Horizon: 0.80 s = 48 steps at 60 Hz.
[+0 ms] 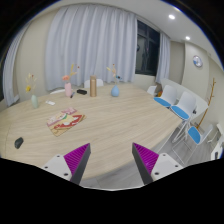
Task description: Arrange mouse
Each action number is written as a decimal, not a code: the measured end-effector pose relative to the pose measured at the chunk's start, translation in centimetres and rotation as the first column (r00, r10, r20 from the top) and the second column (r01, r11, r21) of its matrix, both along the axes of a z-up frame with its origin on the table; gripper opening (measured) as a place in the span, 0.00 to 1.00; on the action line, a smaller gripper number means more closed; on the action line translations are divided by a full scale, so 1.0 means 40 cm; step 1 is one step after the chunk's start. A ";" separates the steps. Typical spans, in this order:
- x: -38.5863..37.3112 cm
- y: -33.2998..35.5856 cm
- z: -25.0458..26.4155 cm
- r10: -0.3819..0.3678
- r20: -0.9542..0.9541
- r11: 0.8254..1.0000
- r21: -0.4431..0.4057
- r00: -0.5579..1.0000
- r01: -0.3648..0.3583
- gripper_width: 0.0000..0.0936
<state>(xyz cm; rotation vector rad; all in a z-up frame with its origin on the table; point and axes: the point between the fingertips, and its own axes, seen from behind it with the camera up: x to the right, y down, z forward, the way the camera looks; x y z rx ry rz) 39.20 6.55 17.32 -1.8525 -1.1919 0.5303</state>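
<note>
A small dark mouse [18, 142] lies on the long wooden table [110, 125], far off to the left of my fingers and apart from them. My gripper [111, 160] is open and empty, held above the near part of the table, with its magenta pads [76, 157] wide apart and nothing between them.
A patterned mat with papers [66, 121] lies on the table ahead to the left. Vases and bottles [91, 87] stand along the far edge before white curtains. White and blue chairs [187, 112] line the table's right side.
</note>
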 end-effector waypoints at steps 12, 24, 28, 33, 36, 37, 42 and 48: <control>-0.032 -0.102 -0.006 0.087 0.001 0.996 -0.017 0.996 -0.087 0.92; -0.069 -0.321 -0.029 0.243 0.011 0.969 -0.040 0.970 -0.242 0.92; -0.075 -0.405 -0.041 0.291 0.016 0.956 -0.054 0.957 -0.290 0.92; -0.075 -0.520 -0.053 0.355 0.020 0.933 -0.075 0.934 -0.353 0.92; -0.072 -0.588 -0.060 0.393 0.024 0.917 -0.082 0.919 -0.390 0.92; -0.072 -0.610 -0.061 0.405 0.025 0.912 -0.084 0.914 -0.402 0.92; -0.062 -0.703 -0.066 0.450 0.026 0.890 -0.090 0.893 -0.446 0.92; -0.053 -0.800 -0.072 0.487 0.025 0.870 -0.105 0.873 -0.482 0.92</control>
